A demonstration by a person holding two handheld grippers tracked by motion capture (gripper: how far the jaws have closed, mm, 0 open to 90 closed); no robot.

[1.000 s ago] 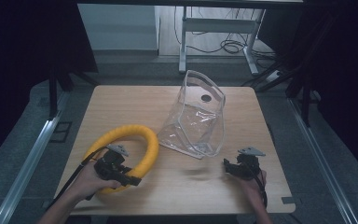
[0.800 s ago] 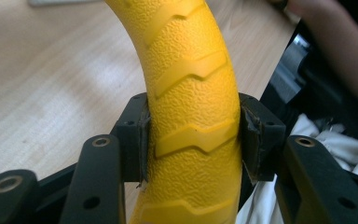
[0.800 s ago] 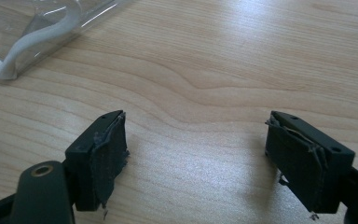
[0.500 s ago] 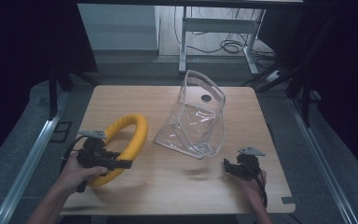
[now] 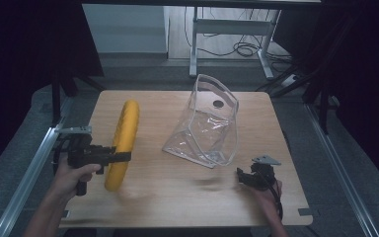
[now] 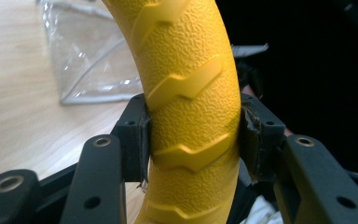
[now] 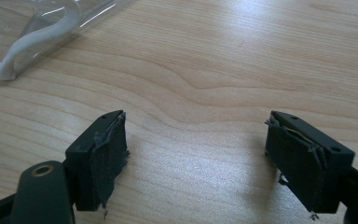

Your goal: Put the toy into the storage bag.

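A yellow ring (image 5: 122,140) with a raised zigzag tread is lifted on edge above the left side of the table, and my left gripper (image 5: 123,157) is shut on its lower part. In the left gripper view both pads press the yellow ring (image 6: 191,107) from either side, with my left gripper (image 6: 193,135) closed around it. A clear plastic bag (image 5: 208,123) with a white zip edge stands open in the middle of the table. My right gripper (image 5: 242,176) rests low at the front right, open, with bare wood between its pads (image 7: 105,154). A corner of the clear bag (image 7: 37,35) lies ahead of it.
The wooden table (image 5: 177,197) has metal rails along its left and right sides. Behind it stand a white desk frame (image 5: 227,29) and cables on the floor. The person's hands come in from the bottom edge.
My left gripper has lifted the yellow ring, moved it left and turned it from lying flat to standing on edge. The right gripper has stayed in place.
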